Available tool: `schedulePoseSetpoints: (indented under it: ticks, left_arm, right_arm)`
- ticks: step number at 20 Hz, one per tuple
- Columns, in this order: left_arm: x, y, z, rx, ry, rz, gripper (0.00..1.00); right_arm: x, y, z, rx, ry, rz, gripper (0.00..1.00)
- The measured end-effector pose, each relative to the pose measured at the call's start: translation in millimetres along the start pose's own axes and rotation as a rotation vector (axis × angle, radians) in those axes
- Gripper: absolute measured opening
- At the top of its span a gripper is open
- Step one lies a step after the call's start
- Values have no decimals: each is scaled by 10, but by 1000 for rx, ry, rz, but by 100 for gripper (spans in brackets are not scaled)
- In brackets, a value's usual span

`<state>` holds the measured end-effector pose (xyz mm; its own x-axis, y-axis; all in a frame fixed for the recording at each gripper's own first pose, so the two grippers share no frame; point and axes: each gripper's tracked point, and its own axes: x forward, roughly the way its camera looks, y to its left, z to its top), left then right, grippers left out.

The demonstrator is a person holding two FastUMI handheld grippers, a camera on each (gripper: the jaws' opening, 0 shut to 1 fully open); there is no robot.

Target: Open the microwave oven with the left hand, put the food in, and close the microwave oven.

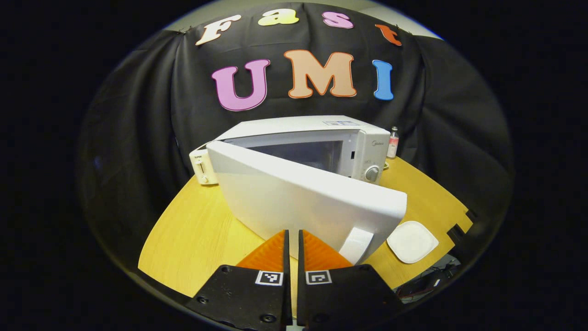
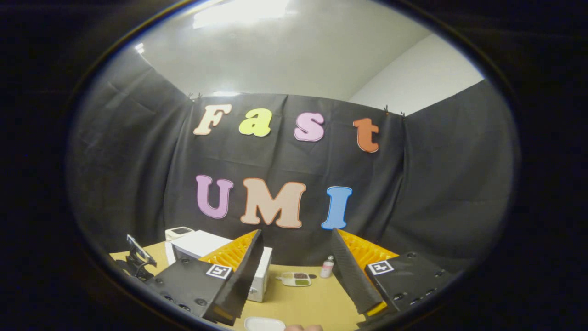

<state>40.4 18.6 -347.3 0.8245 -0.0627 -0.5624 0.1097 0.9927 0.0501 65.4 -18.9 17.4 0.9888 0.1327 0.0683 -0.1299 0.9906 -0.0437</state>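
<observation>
On the left of the wooden table [image 1: 193,230] a small white toaster [image 1: 202,166] sits tucked beside the microwave [image 1: 317,133], out of the way of the work. The microwave's door [image 1: 298,202] stands swung out toward the near edge, hinged on its left side, so the cavity [image 1: 303,154] behind it is exposed; what can be seen of that dim interior looks empty. The left gripper [image 1: 291,243] sits low and close in front of the door with its fingers drawn nearly together, gripping nothing, just left of the door's handle [image 1: 356,245]; it seems placed there as the hand that works the door. To the right of the door a white square plate [image 1: 412,241] lies on the table, and it looks bare. A small bottle [image 1: 393,142] stands behind the microwave's right corner. Seen from the right gripper view, the right gripper [image 2: 296,271] is held high and spread wide, empty, aimed more at the wall than the table, as if waiting its turn. Between its fingers, farther back on the table, a divided tray of food [image 2: 296,278] rests, with darker and greenish portions in its compartments. The food is therefore still outside, well apart from the open oven.
</observation>
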Motion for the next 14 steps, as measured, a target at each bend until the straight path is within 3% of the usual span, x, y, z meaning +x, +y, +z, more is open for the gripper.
schedulePoseSetpoints:
  ticks: [2, 3, 4, 9, 11, 12, 14]
  left_arm:
    - [134, -102, 78, 6, -1, -1, 4]
    - [198, -161, 123, 9, -4, 0, 4]
    - [262, -201, 170, 15, -7, 11, 4]
    - [597, -350, 366, 15, -15, 37, 1]
    - [753, -406, 452, 5, -20, 52, 1]
    - [822, -427, 509, 5, -23, 60, 1]
    - [947, -434, 598, 11, -30, 80, 1]
  right_arm:
    - [58, -106, -18, 11, 0, 3, 91]
    - [93, -165, -25, 18, -1, 6, 82]
    - [127, -217, -22, 22, -3, 10, 91]
    - [311, -415, 19, 35, -26, 41, 91]
    - [395, -467, 13, 33, -32, 57, 91]
    - [418, -491, -1, 31, -31, 64, 82]
    - [478, -502, -45, 33, -23, 86, 82]
